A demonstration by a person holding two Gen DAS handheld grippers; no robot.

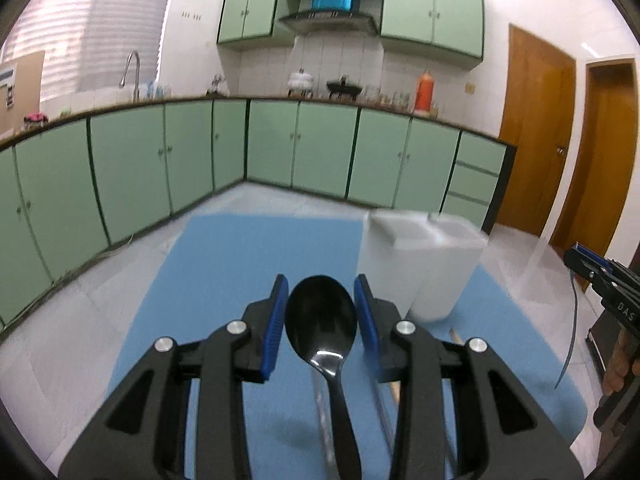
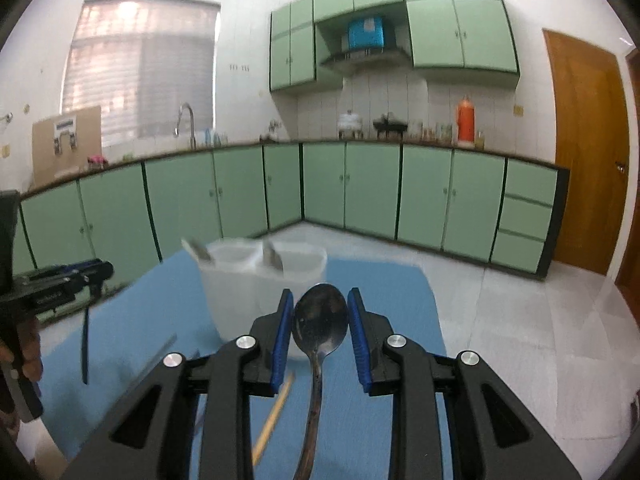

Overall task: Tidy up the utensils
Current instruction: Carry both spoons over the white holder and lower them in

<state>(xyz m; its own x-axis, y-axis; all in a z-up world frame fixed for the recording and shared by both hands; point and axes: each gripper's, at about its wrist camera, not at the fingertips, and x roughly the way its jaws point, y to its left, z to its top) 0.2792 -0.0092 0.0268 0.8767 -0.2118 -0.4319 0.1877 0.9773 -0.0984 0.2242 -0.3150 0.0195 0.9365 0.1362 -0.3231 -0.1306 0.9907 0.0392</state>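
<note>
In the left wrist view my left gripper [image 1: 322, 312] is shut on a black plastic spoon [image 1: 322, 320], bowl up between the blue pads, above the blue mat [image 1: 224, 280]. The white two-compartment utensil holder [image 1: 420, 260] stands just ahead to the right. In the right wrist view my right gripper [image 2: 320, 328] is shut on a metal spoon [image 2: 320, 324], bowl up. The holder [image 2: 256, 280] stands just ahead to the left, with two utensil handles sticking out. A wooden chopstick [image 2: 276, 416] and a thin metal utensil [image 2: 156, 356] lie on the mat [image 2: 384, 292].
The right gripper shows at the right edge of the left wrist view [image 1: 600, 276]; the left gripper shows at the left edge of the right wrist view [image 2: 60, 280]. Green floor cabinets [image 1: 280, 152] line the walls behind. A wooden door [image 2: 584, 152] is at the right.
</note>
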